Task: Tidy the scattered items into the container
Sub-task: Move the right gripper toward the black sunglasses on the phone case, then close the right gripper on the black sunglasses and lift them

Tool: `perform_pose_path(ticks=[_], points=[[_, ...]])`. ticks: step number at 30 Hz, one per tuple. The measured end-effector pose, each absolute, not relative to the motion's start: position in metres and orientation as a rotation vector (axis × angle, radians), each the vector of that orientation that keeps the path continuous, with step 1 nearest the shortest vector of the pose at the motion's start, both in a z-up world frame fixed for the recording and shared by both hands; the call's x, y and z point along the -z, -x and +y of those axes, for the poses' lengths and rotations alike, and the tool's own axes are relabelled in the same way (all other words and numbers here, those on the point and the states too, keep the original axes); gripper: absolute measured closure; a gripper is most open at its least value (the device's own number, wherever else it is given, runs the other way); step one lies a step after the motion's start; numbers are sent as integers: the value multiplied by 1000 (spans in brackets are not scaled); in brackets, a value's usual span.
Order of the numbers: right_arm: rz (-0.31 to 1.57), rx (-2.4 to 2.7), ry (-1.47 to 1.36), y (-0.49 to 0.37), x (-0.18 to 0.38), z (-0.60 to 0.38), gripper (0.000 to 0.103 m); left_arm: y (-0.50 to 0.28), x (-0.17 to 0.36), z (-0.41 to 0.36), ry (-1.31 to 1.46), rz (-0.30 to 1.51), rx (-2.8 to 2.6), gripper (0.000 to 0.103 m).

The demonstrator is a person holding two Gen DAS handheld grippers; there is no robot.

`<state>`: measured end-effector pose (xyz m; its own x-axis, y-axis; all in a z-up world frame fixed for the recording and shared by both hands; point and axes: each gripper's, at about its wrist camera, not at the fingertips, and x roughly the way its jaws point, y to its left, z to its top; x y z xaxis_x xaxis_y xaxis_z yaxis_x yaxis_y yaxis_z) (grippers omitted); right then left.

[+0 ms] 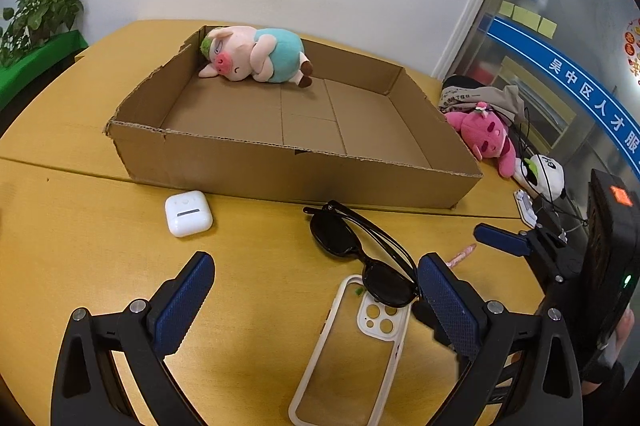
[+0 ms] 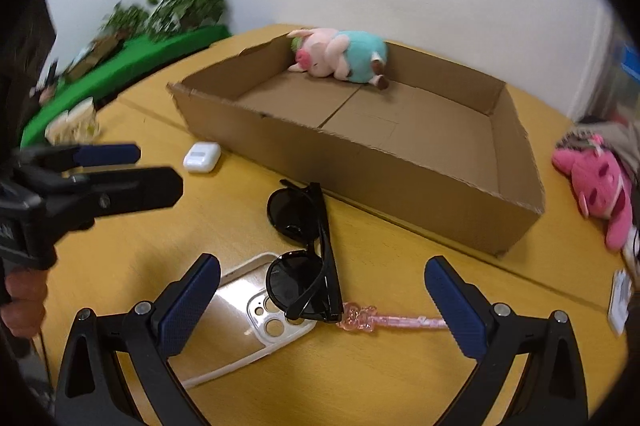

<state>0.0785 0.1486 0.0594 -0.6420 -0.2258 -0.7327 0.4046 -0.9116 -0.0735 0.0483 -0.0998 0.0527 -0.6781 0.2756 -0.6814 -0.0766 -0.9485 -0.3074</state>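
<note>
Phone case [image 2: 256,318] under sunglasses [image 2: 308,258], between wide right jaws; left jaws wide too; box [image 2: 400,182] beyond.

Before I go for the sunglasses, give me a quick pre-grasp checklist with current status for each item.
1. Right gripper open: ok, its jaws stand wide apart with nothing between them.
2. Left gripper open and empty: ok.
3. Sunglasses free to lift: not ok, one lens rests on the phone case, which may shift.
4. Pink pen clear of the grasp: not ok, its end lies right at the sunglasses' folded arms.
5. Room in the cardboard box: ok, only the plush pig lies in it, at the far wall.
6. Earbud case out of the way: ok, it lies apart near the box.
</note>
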Motion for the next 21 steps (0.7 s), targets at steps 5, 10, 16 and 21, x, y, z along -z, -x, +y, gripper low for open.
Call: perform_pose_path(ticks=[5,10,16,21], points=[[582,2415,-1070,-81,-42,123,1,-53,-51,-112,1153,-419,-2713,0],[742,2359,-1086,-67,-23,108,17,-53,-54,-128,1151,-437,-2729,0],[774,2274,-1212,-50,-5,110,43,-55,-42,-146,1159,-492,-2716,0],[574,2219,-1297,-40,-3,125,51,-52,-30,-157,1206,-546,-2701,0]])
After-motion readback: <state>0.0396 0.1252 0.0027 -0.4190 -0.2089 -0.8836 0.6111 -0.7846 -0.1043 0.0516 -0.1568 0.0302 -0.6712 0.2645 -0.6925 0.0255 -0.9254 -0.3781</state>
